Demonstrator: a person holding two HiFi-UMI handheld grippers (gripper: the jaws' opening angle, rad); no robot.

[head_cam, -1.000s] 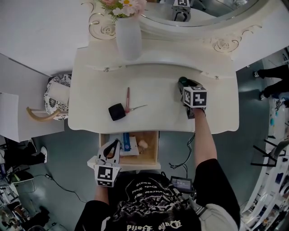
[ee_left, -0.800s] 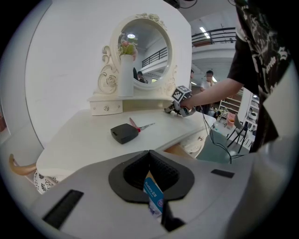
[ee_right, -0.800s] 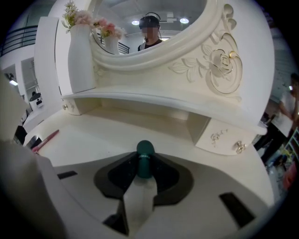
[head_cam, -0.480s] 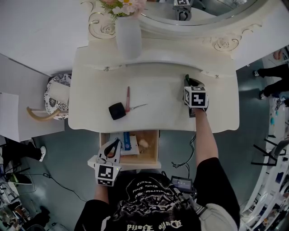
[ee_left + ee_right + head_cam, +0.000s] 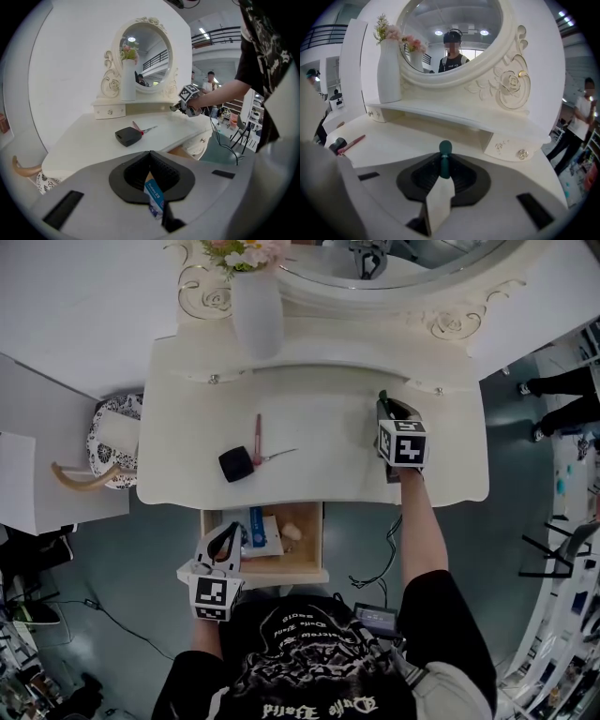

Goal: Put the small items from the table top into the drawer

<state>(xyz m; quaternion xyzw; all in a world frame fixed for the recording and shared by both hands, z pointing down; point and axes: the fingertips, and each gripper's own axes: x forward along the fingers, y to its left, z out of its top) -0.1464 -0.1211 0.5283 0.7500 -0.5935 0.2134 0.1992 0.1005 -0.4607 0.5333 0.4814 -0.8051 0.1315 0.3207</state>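
Observation:
My right gripper (image 5: 384,418) (image 5: 443,169) sits at the right of the white dressing table (image 5: 441,465), shut on a dark green, round-topped item (image 5: 445,152) (image 5: 382,405) with a pale lower part. A black box (image 5: 235,465) (image 5: 128,136) and a red stick with a thin silver tool (image 5: 260,442) lie mid-table. Below the table's front edge, the wooden drawer (image 5: 316,545) stands pulled out, holding a blue packet (image 5: 255,529) (image 5: 154,197) and a cream lump (image 5: 292,532). My left gripper (image 5: 232,534) (image 5: 150,157) hovers at the drawer's left side, its tips together, and the packet shows just beneath them.
A white vase of flowers (image 5: 256,310) stands at the table's back left, in front of the oval mirror (image 5: 450,33). A patterned round stool (image 5: 112,442) stands left of the table. Cables (image 5: 375,568) lie on the floor, and people (image 5: 562,399) stand to the right.
The right gripper's jaws closed on the green item, which lay between them a second ago. The left gripper stayed at the drawer. The head view shifted slightly.

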